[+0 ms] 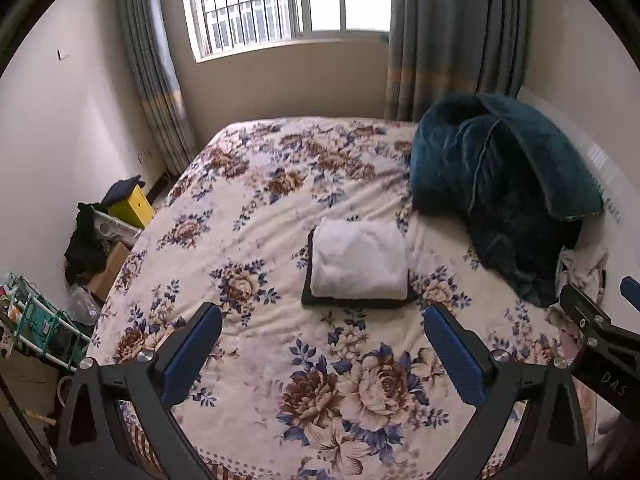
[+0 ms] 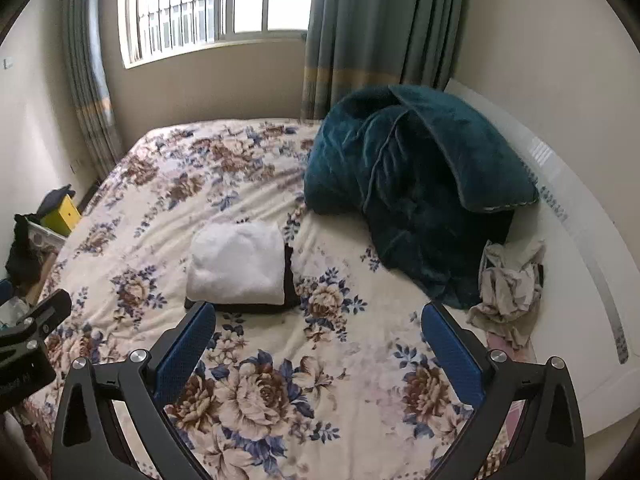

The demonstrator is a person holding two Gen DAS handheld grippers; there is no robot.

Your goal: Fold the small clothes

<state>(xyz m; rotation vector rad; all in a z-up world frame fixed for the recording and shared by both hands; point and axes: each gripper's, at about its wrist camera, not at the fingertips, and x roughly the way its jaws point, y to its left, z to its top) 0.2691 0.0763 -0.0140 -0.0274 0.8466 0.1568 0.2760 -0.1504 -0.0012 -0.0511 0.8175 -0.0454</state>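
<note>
While both tools hang above the near edge of the bed [image 1: 256, 208], nothing is gripped on either side. Left gripper [image 1: 322, 336]: fingers spread wide, blue pads [image 1: 192, 360] facing each other across bare floral sheet. Right gripper [image 2: 318, 332]: same story, fingers wide apart, empty, floral print showing between them.

And there is the stack, near the middle of the bed: a white folded cloth [image 1: 358, 258] sits squarely on top of a dark folded garment [image 1: 352, 302], whose black edge peeks out along the near side and one flank. From the right wrist view the white piece [image 2: 238, 264] lies just beyond the left finger of the right gripper, the dark layer [image 2: 290, 276] showing along its right edge.

Over by the far right corner a teal blanket [image 2: 416, 176] is heaped up, spilling toward the right edge. Just beside it, at the right edge, lies a crumpled pale garment [image 2: 508, 288], unfolded, touching the blanket's lower fringe. Beyond the far edge, a window [image 1: 280, 0] flanked by grey-green curtains [image 1: 452, 40].
</note>
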